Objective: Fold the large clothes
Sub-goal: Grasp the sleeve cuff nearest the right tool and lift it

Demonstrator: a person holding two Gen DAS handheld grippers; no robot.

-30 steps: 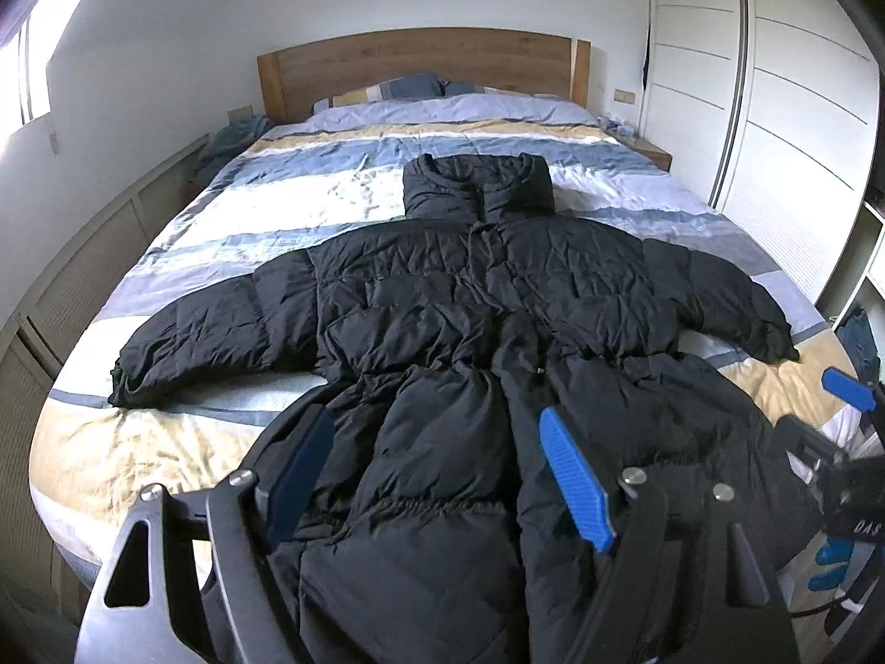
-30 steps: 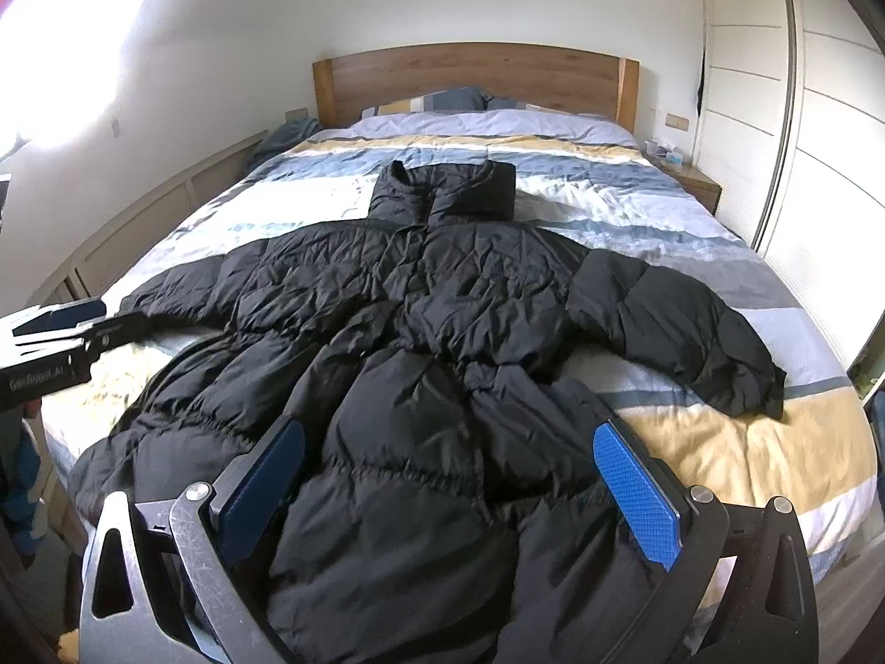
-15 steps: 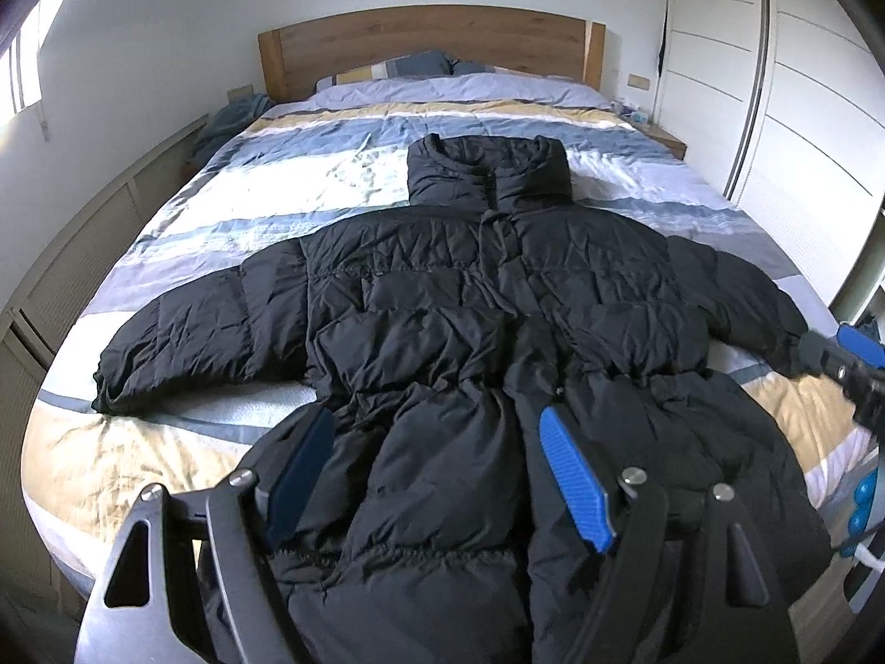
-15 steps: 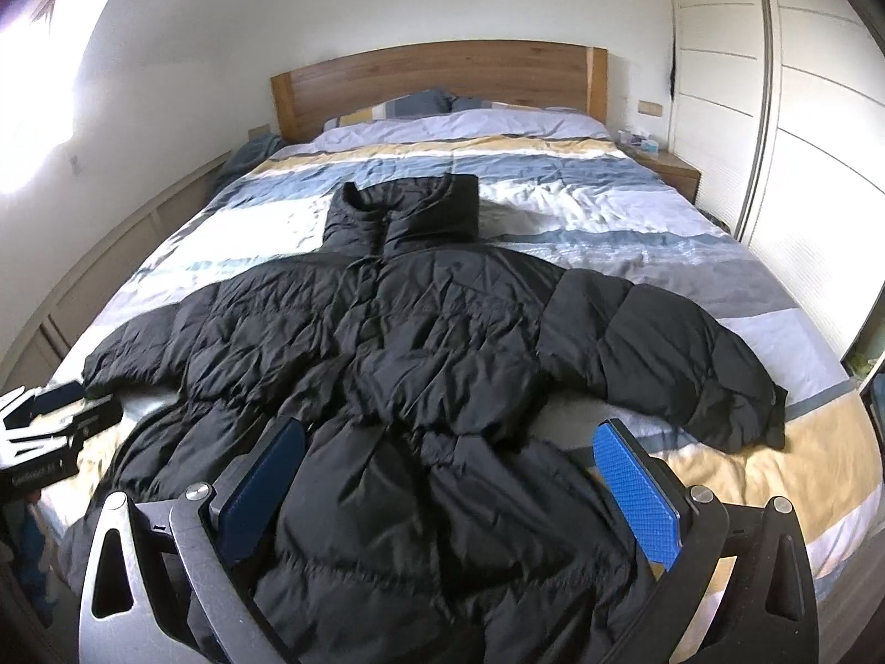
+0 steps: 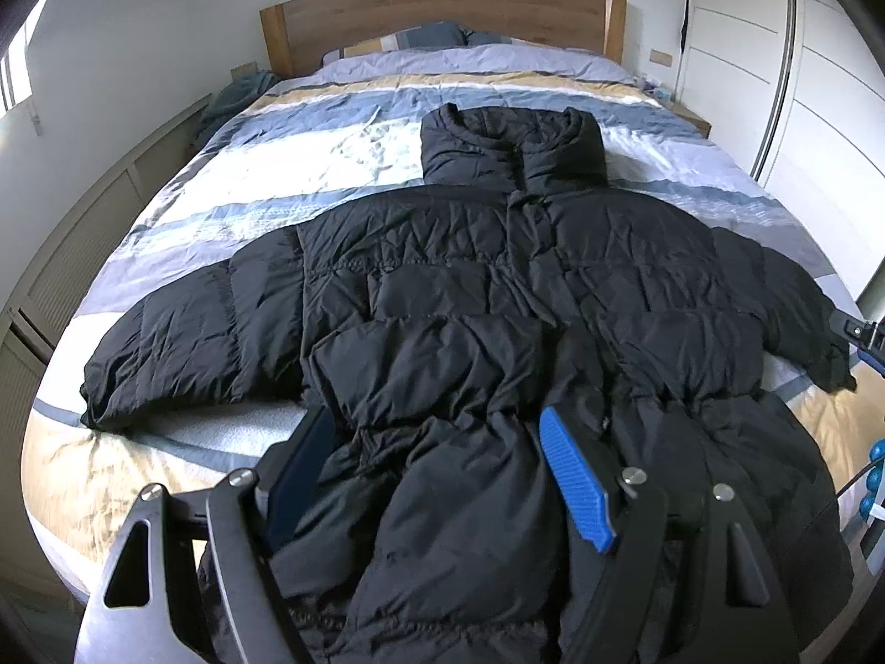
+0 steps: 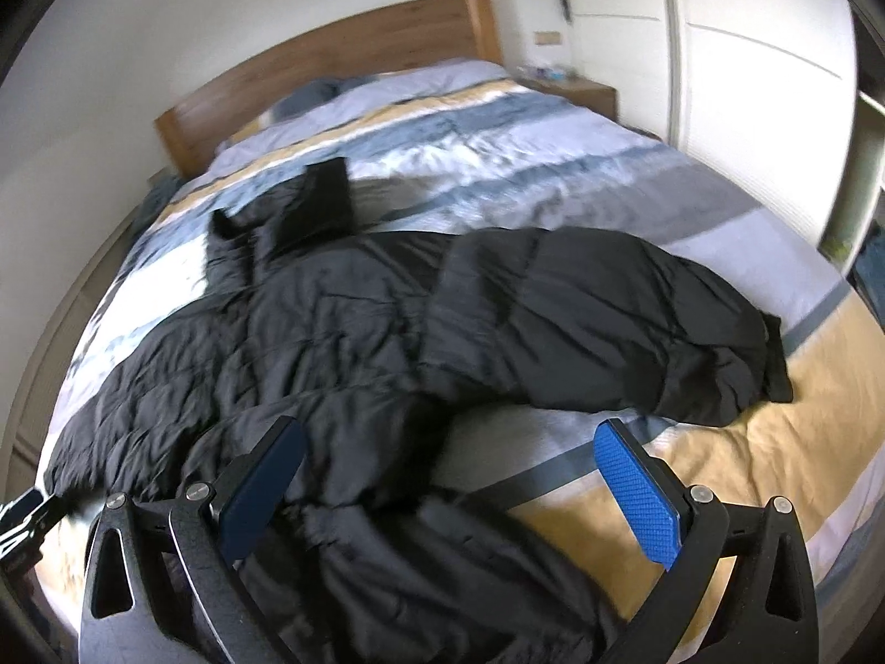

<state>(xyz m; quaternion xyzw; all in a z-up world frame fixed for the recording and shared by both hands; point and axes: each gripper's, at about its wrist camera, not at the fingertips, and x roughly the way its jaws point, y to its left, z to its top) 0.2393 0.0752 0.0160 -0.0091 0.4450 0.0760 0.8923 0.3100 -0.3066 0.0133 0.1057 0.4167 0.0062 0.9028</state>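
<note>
Black coat (image 5: 498, 299) spread on striped bed (image 5: 343, 160)

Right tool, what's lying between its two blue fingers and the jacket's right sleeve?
In the right wrist view, only bare striped duvet lies between the open right tool and the black jacket's sleeve. The jacket's lower body runs beneath the left finger.

Each hand-held gripper is a black frame with triangular cut-outs and round silver screws at the finger pivots. The left hand-held gripper (image 5: 437, 476) carries ribbed blue pads (image 5: 575, 484) on black fingers. The right hand-held gripper (image 6: 451, 489) has the same textured blue pads (image 6: 636, 492), one in shadow looking darker.
</note>
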